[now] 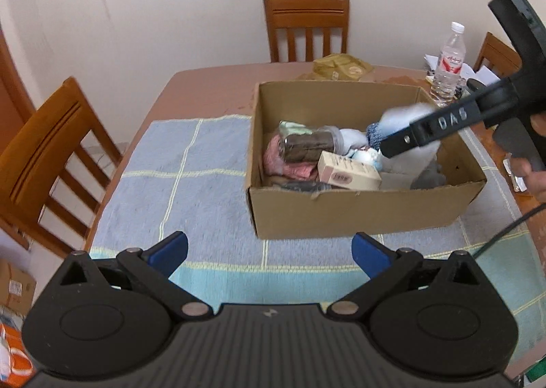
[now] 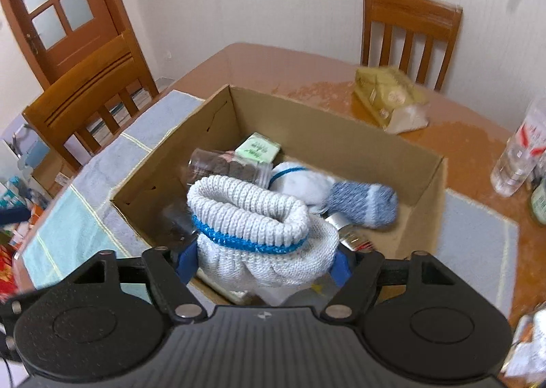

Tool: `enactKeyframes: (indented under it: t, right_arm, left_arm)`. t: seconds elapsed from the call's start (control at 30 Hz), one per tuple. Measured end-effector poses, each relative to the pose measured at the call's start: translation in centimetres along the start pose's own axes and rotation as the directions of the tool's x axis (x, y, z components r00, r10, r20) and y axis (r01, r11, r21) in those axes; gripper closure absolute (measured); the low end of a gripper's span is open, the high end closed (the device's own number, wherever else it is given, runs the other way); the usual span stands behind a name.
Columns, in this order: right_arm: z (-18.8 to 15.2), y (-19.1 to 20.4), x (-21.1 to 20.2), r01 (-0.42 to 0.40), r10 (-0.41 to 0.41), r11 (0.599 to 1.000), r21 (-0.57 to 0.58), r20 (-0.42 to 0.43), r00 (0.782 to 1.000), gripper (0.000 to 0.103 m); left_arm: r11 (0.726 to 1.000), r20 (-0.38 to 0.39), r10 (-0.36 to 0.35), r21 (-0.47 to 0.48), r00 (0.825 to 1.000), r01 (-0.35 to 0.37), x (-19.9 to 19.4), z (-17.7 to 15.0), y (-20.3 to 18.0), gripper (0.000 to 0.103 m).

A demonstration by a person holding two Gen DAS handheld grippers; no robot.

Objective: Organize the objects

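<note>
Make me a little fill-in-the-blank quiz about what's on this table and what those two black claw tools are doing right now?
1. The cardboard box sits on a checked ____.
2. The left gripper hovers over the cloth, holding ____.
3. Between the right gripper's blue pads is a white knitted ____ with a blue stripe.
4. Behind the box stands a clear plastic ____ with a white cap.

Missing words: cloth; nothing; sock; bottle

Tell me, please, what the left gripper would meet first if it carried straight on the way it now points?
Probably the checked cloth on the table, just short of the cardboard box. The left gripper is open and empty, angled downward; depth is unclear, so it might reach the box's near wall instead.
</note>
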State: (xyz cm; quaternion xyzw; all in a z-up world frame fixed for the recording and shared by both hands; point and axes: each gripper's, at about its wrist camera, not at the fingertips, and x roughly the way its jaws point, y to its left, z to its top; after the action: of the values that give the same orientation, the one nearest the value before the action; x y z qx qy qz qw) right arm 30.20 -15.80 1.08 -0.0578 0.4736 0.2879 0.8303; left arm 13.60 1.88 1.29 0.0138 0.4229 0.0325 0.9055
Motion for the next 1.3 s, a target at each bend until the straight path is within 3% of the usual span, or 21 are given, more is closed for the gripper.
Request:
enactKeyframes:
  t: [0.07, 0.13, 0.43, 0.7, 0.83, 1.07, 1.3]
  right_arm:
    - [0.1, -0.2, 0.2, -0.018, 0.018, 0.999, 0.04, -0.008, 1.0, 0.006]
    - [0.2, -0.3, 0.0, -0.028, 0.029, 0.997, 0.072, -0.006, 1.0, 0.001]
    - [0.7, -0.3, -2.5, 0.025, -0.027, 0.997, 0.076, 0.015, 1.0, 0.0]
    - [-1.2, 0.2, -4.0, 0.155, -0.155, 0.982, 0.108, -0.01, 0.988, 0.0]
    - [-3.7, 0.8, -3.4, 0.209, -0.203, 0.963, 0.173, -0.052, 0.978, 0.0]
    - [-7.5, 2.1, -2.5, 0.272, -0.247, 0.916, 0.294, -0.12, 0.962, 0.0]
    - [-8.6, 3.4, -3.6, 0.332, -0.303, 0.873, 0.357, -0.138, 0.943, 0.0]
  left_arm:
    - [1.0, -0.003, 0.004, -0.02, 1.0, -0.004, -0.3, -0.3, 0.2, 0.001]
    - [1.0, 0.002, 0.009, -0.029, 1.0, -0.009, -0.6, -0.3, 0.2, 0.001]
    - [0.999, 0.027, 0.018, -0.046, 0.999, -0.017, -0.8, 1.1, 0.5, 0.001]
    - [0.998, -0.003, 0.004, -0.056, 1.0, -0.004, 1.5, 2.4, 0.5, 0.001]
    - [0.999, -0.049, -0.013, -0.051, 0.999, 0.011, 2.8, 2.2, 0.0, 0.001]
    - [0.999, -0.147, 0.039, 0.006, 0.988, -0.038, 4.7, 1.6, -1.4, 0.001]
    - [1.0, -0.166, -0.015, -0.007, 0.986, 0.014, 3.7, 2.3, -0.9, 0.001]
